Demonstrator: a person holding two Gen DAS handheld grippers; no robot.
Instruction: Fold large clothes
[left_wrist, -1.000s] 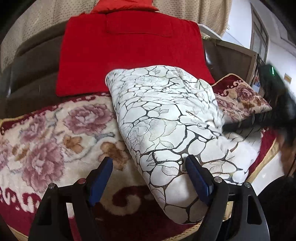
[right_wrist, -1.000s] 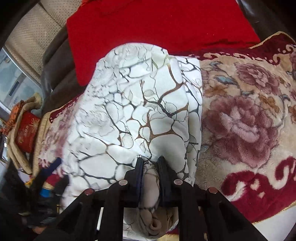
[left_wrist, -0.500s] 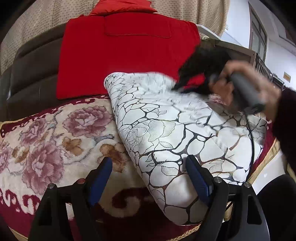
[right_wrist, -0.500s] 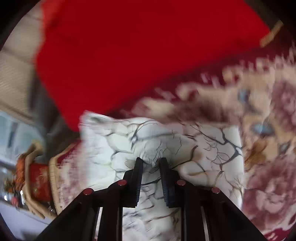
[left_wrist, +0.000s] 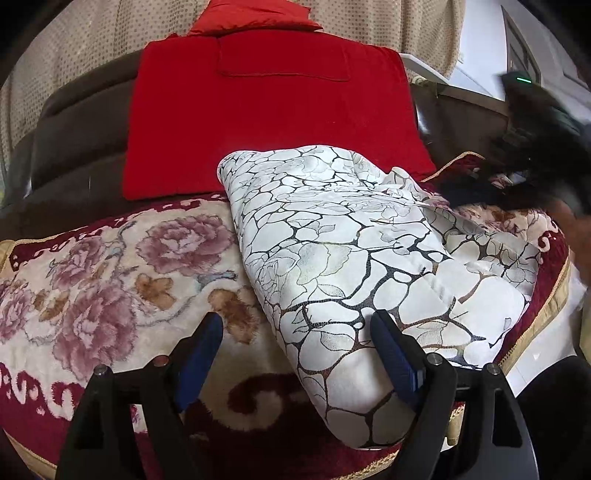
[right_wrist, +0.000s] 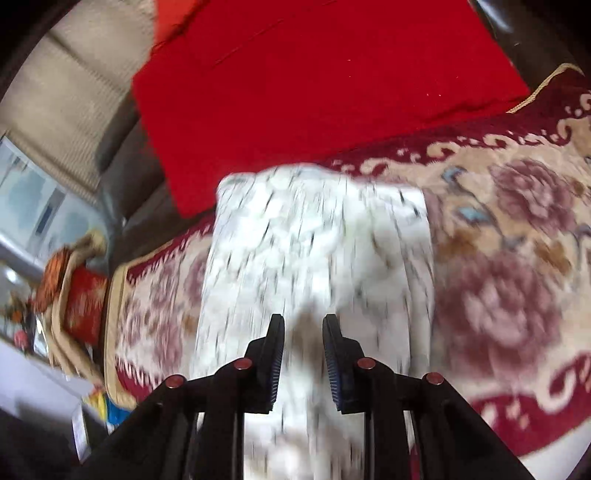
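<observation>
Left wrist view: the left hand-held gripper (left_wrist: 297, 354) hangs spread wide, its blue pads empty, over a flowered blanket (left_wrist: 110, 280) on a sofa. A folded white garment (left_wrist: 351, 258) with a dark crackle print lies ahead; its near corner reaches between the fingers, just beside the right-side pad (left_wrist: 393, 356), with no squeeze visible. Beyond the garment a red cloth (left_wrist: 273, 122) drapes the sofa back. At the far right edge the right hand-held gripper (left_wrist: 532, 147) shows as a dark blur above the blanket.

Right wrist view: the picture is smeared by motion. The right hand-held gripper (right_wrist: 303, 354) has its fingers drawn near each other with a narrow gap between them, pinching nothing. The white garment (right_wrist: 317, 251) lies below and ahead of them, the red cloth (right_wrist: 314, 85) beyond it.
</observation>
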